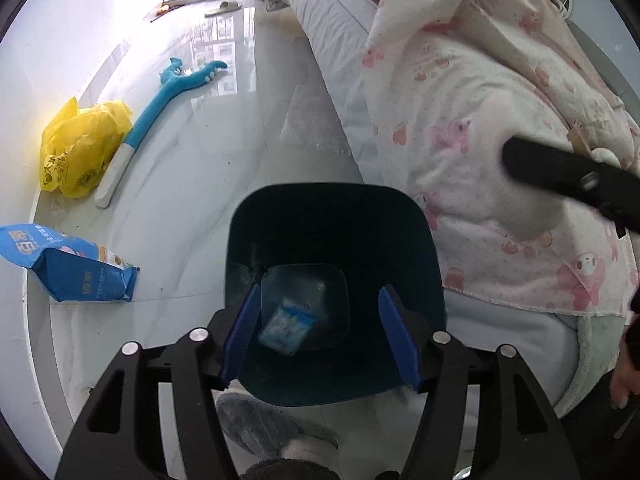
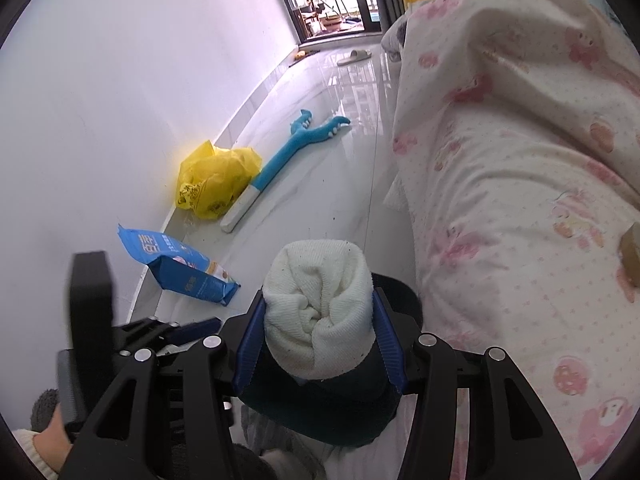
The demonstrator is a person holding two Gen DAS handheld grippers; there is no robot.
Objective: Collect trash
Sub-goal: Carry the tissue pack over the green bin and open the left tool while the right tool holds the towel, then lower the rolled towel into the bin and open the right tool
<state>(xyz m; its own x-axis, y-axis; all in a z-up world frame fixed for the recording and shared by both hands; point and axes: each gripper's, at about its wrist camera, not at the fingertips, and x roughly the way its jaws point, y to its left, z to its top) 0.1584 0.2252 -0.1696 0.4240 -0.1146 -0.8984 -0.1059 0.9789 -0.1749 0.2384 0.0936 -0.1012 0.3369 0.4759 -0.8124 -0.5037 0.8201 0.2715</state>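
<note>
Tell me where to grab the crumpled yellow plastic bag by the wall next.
Take the crumpled yellow plastic bag by its bunched upper folds, coming down from above on the open-floor side. It slumps against the white wall, and the blue plush toy lies along its near edge, so a low sideways approach looks blocked. The loose top should pinch easily.

Print on the blue bag (image 2: 176, 264) and yellow bag (image 2: 216, 184) (both blurred) stays unreadable.
</note>
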